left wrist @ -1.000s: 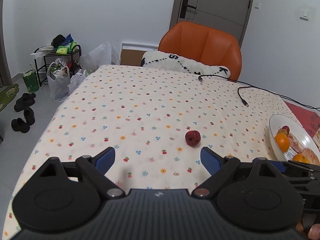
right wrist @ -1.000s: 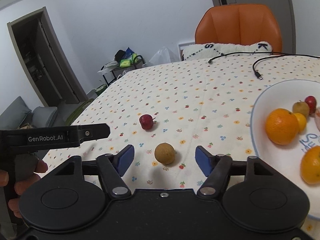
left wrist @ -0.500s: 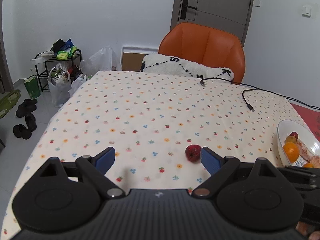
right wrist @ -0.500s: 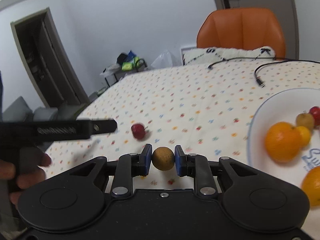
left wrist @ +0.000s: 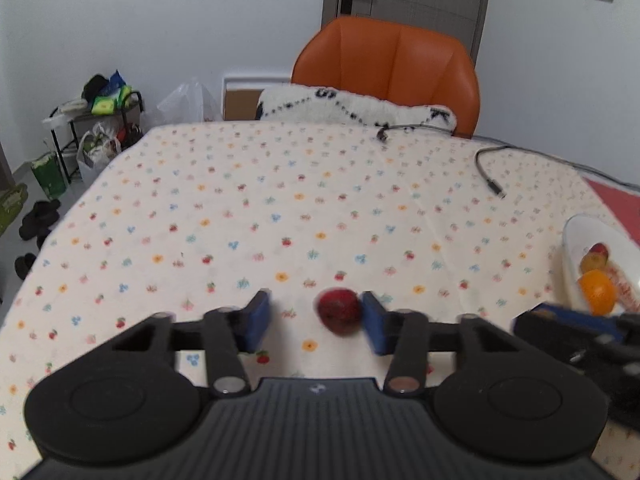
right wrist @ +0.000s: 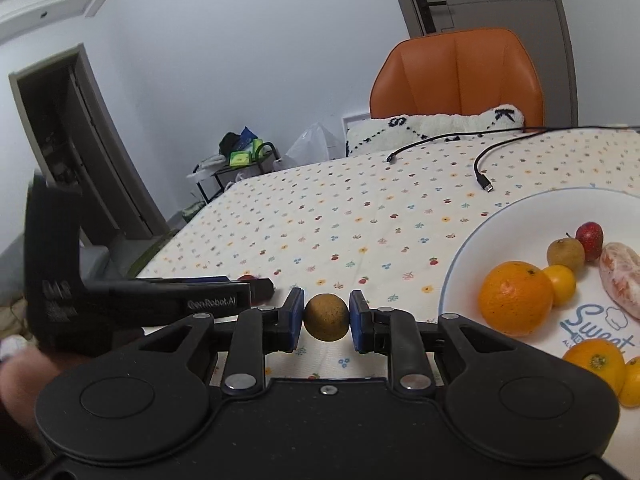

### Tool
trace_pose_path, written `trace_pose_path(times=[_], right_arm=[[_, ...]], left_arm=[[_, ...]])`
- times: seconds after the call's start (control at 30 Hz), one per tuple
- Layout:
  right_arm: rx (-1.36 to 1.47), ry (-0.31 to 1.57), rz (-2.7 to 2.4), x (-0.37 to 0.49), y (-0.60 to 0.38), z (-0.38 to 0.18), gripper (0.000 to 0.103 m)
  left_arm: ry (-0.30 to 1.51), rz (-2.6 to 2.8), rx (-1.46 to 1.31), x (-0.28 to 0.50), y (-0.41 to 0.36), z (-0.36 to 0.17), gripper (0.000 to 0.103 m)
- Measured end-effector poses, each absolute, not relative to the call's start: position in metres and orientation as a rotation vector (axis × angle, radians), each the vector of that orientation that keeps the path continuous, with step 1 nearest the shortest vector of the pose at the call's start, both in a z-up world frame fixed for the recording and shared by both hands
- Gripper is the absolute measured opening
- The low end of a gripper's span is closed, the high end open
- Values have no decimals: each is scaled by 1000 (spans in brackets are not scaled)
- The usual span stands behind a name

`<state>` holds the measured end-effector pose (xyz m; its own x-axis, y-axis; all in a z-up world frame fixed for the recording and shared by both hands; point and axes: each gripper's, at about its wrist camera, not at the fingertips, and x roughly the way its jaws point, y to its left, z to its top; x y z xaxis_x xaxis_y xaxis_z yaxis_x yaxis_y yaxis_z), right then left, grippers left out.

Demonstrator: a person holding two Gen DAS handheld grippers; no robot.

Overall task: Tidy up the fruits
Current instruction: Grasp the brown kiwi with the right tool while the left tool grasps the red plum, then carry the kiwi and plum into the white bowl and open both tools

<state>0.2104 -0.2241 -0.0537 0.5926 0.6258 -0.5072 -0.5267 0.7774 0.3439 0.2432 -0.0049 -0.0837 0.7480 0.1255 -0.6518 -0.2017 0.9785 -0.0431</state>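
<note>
- Your right gripper (right wrist: 325, 318) is clamped on the small brown fruit (right wrist: 325, 317), both pads touching it, held above the tablecloth (right wrist: 360, 216) just left of the plate (right wrist: 456, 272).
- Your left gripper (left wrist: 314, 318) has its jaws apart; the red fruit (left wrist: 339, 311) sits between them on the cloth, against the right pad or nearly so, with a clear gap to the left pad.
- The plate already holds oranges (right wrist: 515, 298), a small brownish fruit, a small red one and a peeled piece.
- Risk: the red fruit is off-centre in your left jaws, so closing now could nudge it sideways and roll it instead of pinching it. Centre first.
- Risk: the brown fruit is round and held only at its sides; a quick swing to the plate may let it slip.
- Risk: your two grippers are close together and could knock if both move to the plate.
- Hard to read: the left view is motion-blurred, so contact at the right pad is unclear.
- The plate is cut off at the frame edge in both views; your hand (right wrist: 16, 380) shows only as a blur.
</note>
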Motion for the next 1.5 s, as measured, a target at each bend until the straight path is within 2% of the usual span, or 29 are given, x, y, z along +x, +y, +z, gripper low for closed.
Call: trace_pose_path(times=[0.03,0.07,0.7,1.5], right_arm=[[190,651,683,211,-228,-52,23],[201,644,684,210,-230,-50,23],[235,529,613,188,-261,-18,23],[286,442,410,164,-362,-10,23]], left_arm=[[704,190,-92,243,-6,-84,31],[707,191,-93,243,-6,-84,21],[619,119,-149,208,-25,-41,21],[542,-46,-154,202,-110,-10,21]])
